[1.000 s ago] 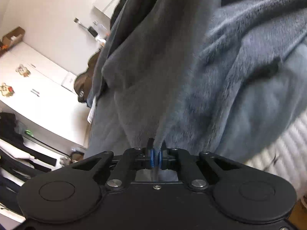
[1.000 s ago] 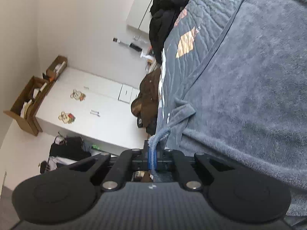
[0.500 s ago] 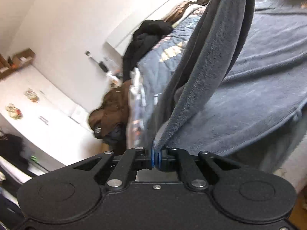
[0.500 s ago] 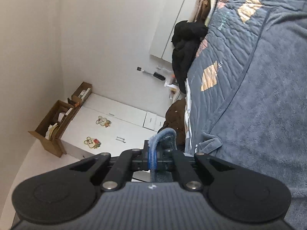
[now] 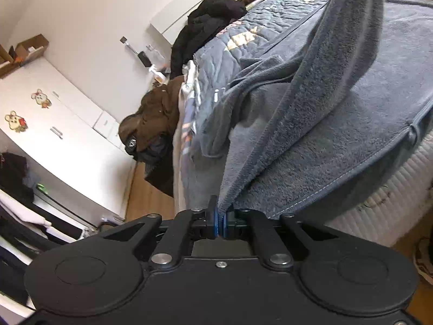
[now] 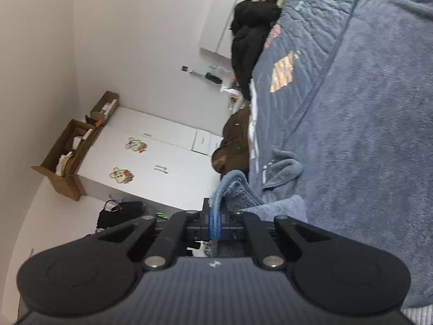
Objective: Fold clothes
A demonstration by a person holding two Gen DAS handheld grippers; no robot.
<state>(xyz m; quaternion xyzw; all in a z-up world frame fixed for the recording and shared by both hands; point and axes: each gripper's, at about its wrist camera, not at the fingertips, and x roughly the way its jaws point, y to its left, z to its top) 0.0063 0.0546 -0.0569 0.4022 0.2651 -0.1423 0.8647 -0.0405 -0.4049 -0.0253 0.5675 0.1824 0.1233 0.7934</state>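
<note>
Lifted since 1 s ago: left tool [image 5: 221, 223], and more bed now shows beneath it. Its jaws are clamped on the grey fleece garment's [image 5: 311, 113] edge; right tool [image 6: 214, 223] pinches another hem. Garment hangs raised betw. both, rest draped on the bed [image 5: 270, 16]. No fold laid yet, so approx. everything's left.

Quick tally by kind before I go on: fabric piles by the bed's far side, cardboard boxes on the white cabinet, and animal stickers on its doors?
Fabric piles: 2, black pile, brown pile
Cardboard boxes: 2
Animal stickers: 2
Total: 6
</note>
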